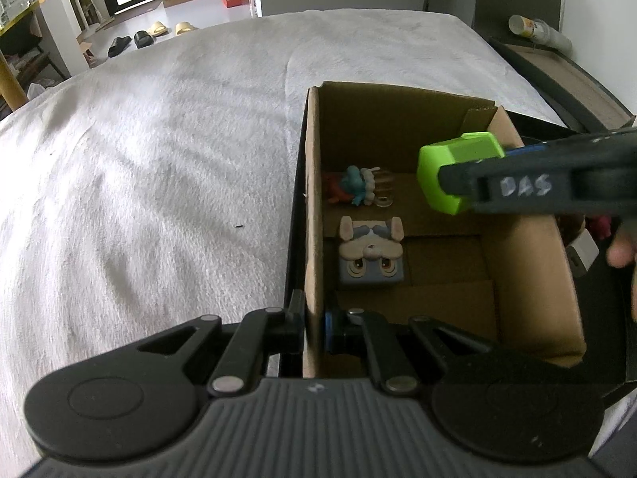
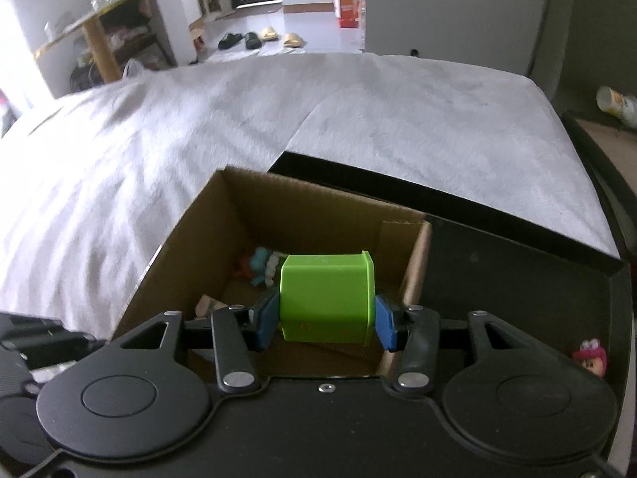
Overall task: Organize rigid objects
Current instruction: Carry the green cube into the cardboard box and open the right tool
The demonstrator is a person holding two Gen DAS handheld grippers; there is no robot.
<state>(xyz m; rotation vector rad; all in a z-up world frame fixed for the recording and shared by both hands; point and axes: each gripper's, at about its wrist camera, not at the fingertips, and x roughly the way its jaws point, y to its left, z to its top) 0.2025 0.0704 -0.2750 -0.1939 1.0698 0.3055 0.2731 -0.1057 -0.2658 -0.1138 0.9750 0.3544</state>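
Partly done: two toys, a figurine (image 1: pixel 354 189) and a dog block (image 1: pixel 371 253), already inside the box (image 1: pixel 312 207) along its left wall. Green block (image 2: pixel 326 298) clamped between the right gripper (image 2: pixel 326 320) pads, hovering over the box opening, not yet released. Left gripper (image 1: pixel 312 328) closed on the box's left wall near the near corner, steadying it. Pink toy (image 2: pixel 592 356) left outside on the black tray (image 2: pixel 497 275), right of the box. Drop path unobstructed; bedspread (image 1: pixel 159 139) beyond.

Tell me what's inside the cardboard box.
Inside the cardboard box: a dog-face block and a small teal-and-red figurine. The green block hides the floor beneath it.
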